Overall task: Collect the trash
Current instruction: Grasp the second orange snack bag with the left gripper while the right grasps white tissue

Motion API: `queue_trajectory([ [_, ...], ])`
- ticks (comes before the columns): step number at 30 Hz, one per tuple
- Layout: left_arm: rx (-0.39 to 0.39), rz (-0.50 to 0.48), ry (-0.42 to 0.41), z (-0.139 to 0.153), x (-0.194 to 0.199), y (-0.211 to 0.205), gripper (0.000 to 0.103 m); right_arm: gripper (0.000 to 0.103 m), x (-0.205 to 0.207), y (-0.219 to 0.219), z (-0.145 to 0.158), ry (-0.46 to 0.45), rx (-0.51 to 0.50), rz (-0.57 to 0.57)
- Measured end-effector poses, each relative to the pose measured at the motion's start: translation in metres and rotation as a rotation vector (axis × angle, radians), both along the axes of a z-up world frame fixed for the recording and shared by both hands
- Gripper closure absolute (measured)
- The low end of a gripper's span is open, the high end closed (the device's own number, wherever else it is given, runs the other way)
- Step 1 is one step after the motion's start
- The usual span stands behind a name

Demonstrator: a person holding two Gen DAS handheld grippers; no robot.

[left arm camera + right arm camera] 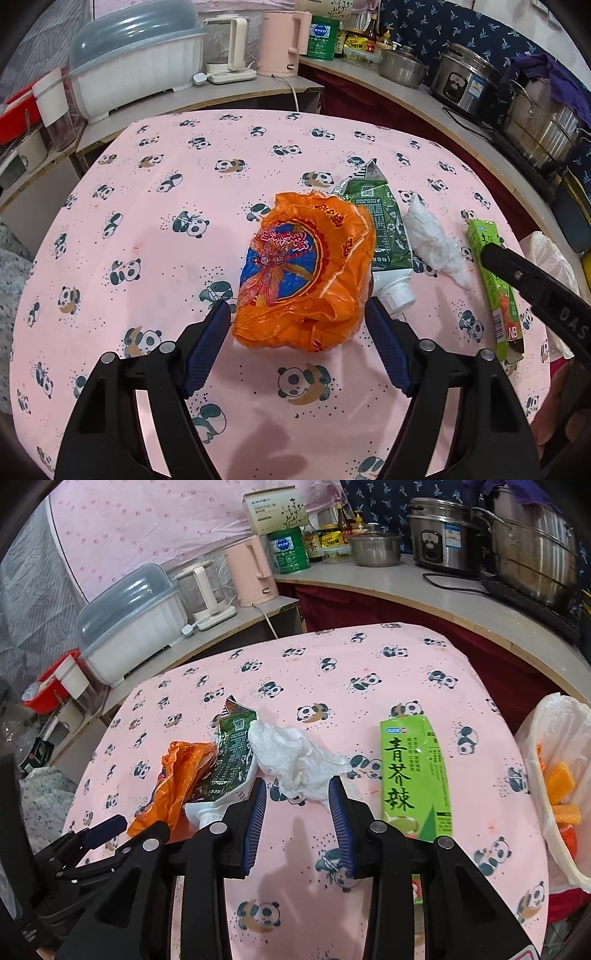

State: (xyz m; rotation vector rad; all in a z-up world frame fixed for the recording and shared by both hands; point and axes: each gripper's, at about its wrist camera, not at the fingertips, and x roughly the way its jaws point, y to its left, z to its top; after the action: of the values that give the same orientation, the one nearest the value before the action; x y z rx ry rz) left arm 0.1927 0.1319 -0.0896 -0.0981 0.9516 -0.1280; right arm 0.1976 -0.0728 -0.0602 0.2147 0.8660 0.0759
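Orange bag (303, 273) overlaps the green tube (384, 225).

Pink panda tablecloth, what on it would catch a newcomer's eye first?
The crumpled orange plastic bag at the middle of the table, right between the open left gripper fingers. Beside it lie a flattened green tube, a white tissue wad before the open right gripper, and a bright green box.

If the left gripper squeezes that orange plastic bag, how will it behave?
The orange plastic bag looks thin and crumpled, so it will probably collapse between the open left gripper fingers. Likely very light and floppy. Its glossy film may slip.
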Motion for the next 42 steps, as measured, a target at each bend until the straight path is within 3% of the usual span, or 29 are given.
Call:
queue_trajectory([
  [5,-0.053,-0.02,0.028,-0.004,0.009,0.003,0.047,0.068,0.017,0.007,-0.013,0.027,-0.011,0.012],
  [10,-0.092,-0.036,0.056,-0.01,0.018,0.004,0.069,0.068,0.033,0.012,-0.024,0.05,-0.02,0.023],
  [15,-0.094,-0.048,0.07,-0.015,0.023,0.003,0.078,0.068,0.045,0.017,-0.036,0.073,-0.033,0.032],
  [21,-0.098,-0.034,0.067,-0.016,0.026,0.006,0.081,0.07,0.052,0.019,-0.047,0.083,-0.039,0.03],
  [26,-0.083,-0.027,0.052,-0.011,0.027,0.005,0.082,0.088,0.054,0.015,-0.048,0.084,-0.047,0.015],
  [29,-0.07,-0.021,0.034,-0.004,0.026,0.003,0.082,0.093,0.052,0.01,-0.044,0.079,-0.03,0.006],
  [42,-0.074,-0.079,-0.079,0.053,0.006,-0.027,0.084,0.093,0.015,-0.015,0.016,-0.053,-0.001,-0.032],
])
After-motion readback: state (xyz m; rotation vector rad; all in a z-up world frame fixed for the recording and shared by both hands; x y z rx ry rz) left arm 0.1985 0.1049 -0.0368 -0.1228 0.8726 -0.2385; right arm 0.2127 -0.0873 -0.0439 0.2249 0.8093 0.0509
